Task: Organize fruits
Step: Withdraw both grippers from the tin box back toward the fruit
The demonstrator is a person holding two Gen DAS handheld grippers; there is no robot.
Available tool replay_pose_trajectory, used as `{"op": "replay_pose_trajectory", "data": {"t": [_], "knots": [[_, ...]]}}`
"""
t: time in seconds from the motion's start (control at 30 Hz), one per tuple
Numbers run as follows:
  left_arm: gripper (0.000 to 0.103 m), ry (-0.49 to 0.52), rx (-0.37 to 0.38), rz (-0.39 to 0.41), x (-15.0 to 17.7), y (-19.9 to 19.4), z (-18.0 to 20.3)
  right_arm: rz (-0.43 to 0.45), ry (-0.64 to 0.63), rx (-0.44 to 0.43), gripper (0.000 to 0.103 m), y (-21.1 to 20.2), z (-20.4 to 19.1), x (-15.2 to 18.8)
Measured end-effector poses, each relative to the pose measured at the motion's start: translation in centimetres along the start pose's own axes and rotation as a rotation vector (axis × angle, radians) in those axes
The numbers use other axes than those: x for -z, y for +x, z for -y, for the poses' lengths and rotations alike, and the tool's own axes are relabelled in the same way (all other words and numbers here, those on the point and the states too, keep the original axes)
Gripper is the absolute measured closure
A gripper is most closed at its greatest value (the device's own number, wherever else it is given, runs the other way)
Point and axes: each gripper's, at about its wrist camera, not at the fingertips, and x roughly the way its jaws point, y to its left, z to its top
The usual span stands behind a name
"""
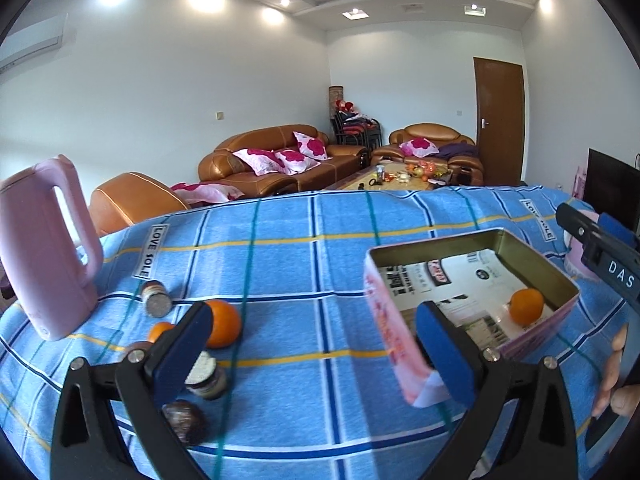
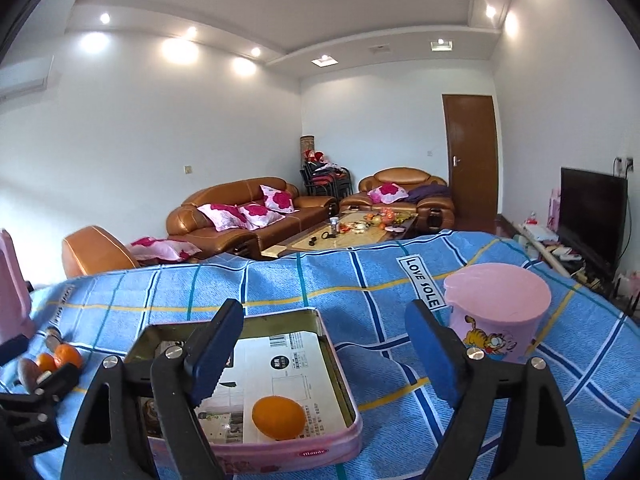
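**Two hand-held grippers held open over a blue checked bench, one orange in the tin**

A bench covered by a blue checked cloth [image 1: 304, 248] is shown from two wrist cameras. The left gripper [image 1: 316, 344] is held low over the cloth and angled gently downward, its blue-padded jaws spread wide apart with nothing clamped between them. The near corner of a pink rectangular tin [image 1: 386, 320] is seen in the gap between the jaws, apart from the pads. Inside the tin, on printed paper, one orange [image 1: 527, 305] is seen lying near the right wall. To the left of the left gripper, a second orange [image 1: 225, 323] and a smaller orange fruit [image 1: 160, 330] are seen on the cloth, with two small jars [image 1: 157, 298] and a dark brown round fruit [image 1: 185, 420] close by. A tall pink jug [image 1: 44, 248] is stood at the far left.

The right gripper [image 2: 324, 356] is also tilted slightly downward, above the same tin [image 2: 280, 450], its jaws parted and holding nothing. The orange [image 2: 278, 417] is seen below and between them, untouched. A pink lidded cup [image 2: 496, 312] with a cartoon tiger is stood to the right, just behind the right jaw. Part of a person's hand [image 1: 616, 376] is visible at the right edge of the left view, gripping the right gripper's handle.
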Motion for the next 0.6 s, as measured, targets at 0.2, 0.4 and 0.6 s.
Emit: {"op": "replay_pose_trajectory", "data": {"t": [0.2,0.4,0.6], "knots": [[0.000,-0.013,-0.026,-0.010,0.4,-0.3,-2.3,-0.056,0.017,-0.031,0.019,-0.5,-1.1,0.6],[0.000,-0.036,-0.041,-0.030,0.8,-0.3,-4.5,-0.100,0.035,-0.103,0.019,-1.4,-3.8,1.3],[0.000,-0.040,-0.067,-0.036,1.2,-0.5,-6.6,-0.111,-0.007,-0.166,0.019,-2.2,-7.5,1.9]]}}
